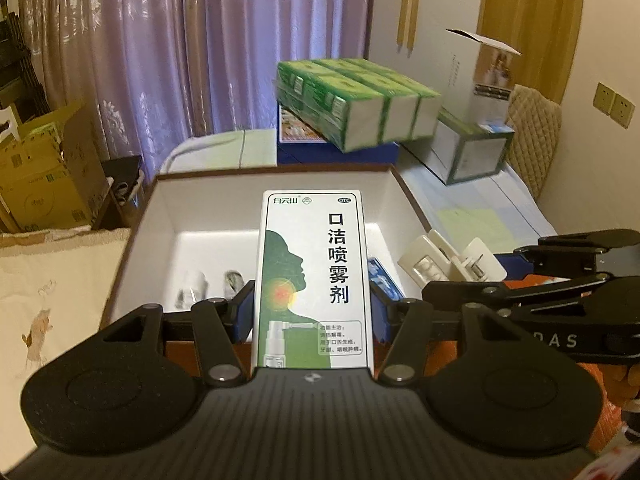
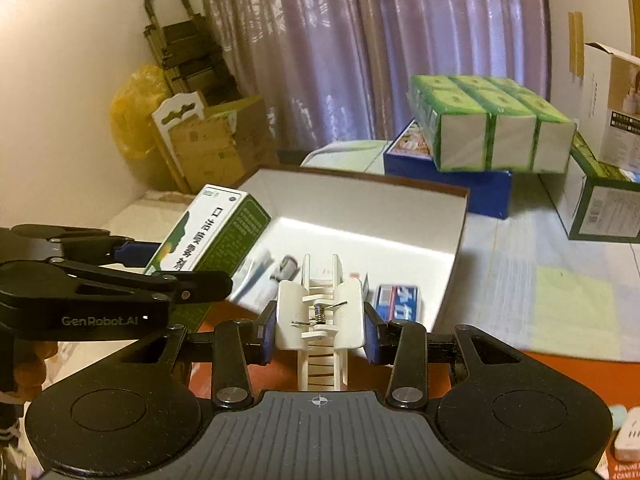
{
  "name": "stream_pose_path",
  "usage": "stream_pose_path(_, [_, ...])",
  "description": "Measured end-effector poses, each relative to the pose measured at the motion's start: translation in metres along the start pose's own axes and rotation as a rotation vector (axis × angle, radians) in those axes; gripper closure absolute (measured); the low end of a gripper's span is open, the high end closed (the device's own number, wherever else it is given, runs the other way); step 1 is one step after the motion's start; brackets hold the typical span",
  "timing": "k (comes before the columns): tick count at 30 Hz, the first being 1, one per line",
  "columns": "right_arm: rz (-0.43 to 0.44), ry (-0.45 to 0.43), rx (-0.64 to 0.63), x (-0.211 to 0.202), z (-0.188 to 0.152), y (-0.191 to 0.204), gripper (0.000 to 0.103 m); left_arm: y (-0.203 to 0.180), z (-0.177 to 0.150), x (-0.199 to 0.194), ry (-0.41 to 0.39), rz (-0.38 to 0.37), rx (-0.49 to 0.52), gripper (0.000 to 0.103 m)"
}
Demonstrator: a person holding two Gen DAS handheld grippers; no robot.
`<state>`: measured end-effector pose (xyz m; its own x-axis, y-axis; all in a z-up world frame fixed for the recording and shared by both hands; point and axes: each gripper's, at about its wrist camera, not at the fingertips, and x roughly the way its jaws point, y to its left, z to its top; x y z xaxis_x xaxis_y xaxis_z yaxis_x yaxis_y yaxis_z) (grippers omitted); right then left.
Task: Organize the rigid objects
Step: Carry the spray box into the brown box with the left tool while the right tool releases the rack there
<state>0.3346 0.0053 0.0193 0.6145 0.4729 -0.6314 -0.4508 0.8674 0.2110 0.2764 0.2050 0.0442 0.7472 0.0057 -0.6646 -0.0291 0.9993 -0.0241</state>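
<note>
Holding the spray carton [image 1: 312, 280] clenched in my left claw [image 1: 312, 312] above the open white box [image 1: 404, 196]; my right claw [image 2: 320, 330] is gripping the white hair clip [image 2: 320, 312] beside it; I am judging collision likely, the claws nearly touching over the box.

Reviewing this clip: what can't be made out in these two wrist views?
- Left wrist: the two small items on the open box's floor are blurred; the spray carton in the left gripper covers the middle of the floor.
- Right wrist: the white clip in the right gripper hides the box's near edge; the blue packet's print is unreadable.
</note>
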Motion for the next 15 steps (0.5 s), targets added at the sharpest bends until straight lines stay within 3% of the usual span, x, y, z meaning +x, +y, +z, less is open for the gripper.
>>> stream_pose_path(8, [-0.076,-0.01,0.056,0.032,0.028,-0.008,0.065,0.029,0.031,0.036,0.004,0.009,-0.024,0.051])
stream_pose_path(15, [-0.135,0.028,0.095,0.063,0.035,-0.019,0.065,0.045,0.037,0.08,0.074,0.009,-0.05,0.051])
